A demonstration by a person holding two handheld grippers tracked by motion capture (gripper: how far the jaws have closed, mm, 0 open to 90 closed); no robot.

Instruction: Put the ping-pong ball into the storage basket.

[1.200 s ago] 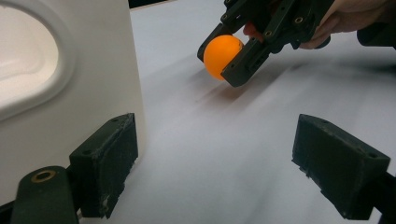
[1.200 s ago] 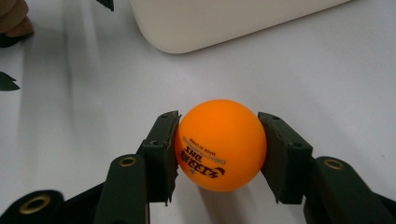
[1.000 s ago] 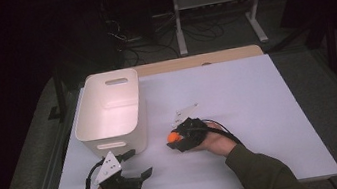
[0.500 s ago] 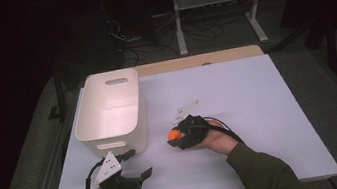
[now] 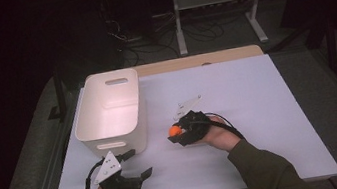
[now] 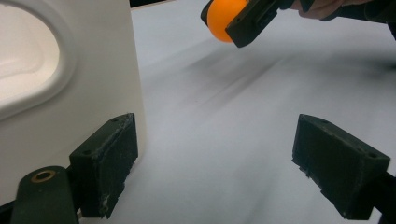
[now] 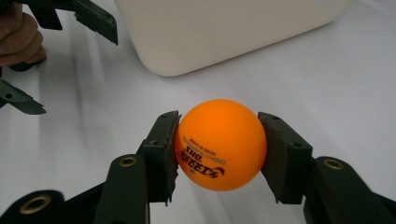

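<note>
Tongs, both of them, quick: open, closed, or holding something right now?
Left tongs: open, nothing between them, beside the white bin.
Right tongs: closed on the orange ball, held just above the table.

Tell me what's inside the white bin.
In the high view the white bin looks empty: its bare pale floor shows. The near wall hides the strip of floor just behind it. The orange ball is outside, clamped in the right gripper.

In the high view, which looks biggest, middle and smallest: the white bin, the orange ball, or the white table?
1. White rectangular table top
2. White plastic bin with handle holes
3. Small orange ball, held in the right gripper
</note>
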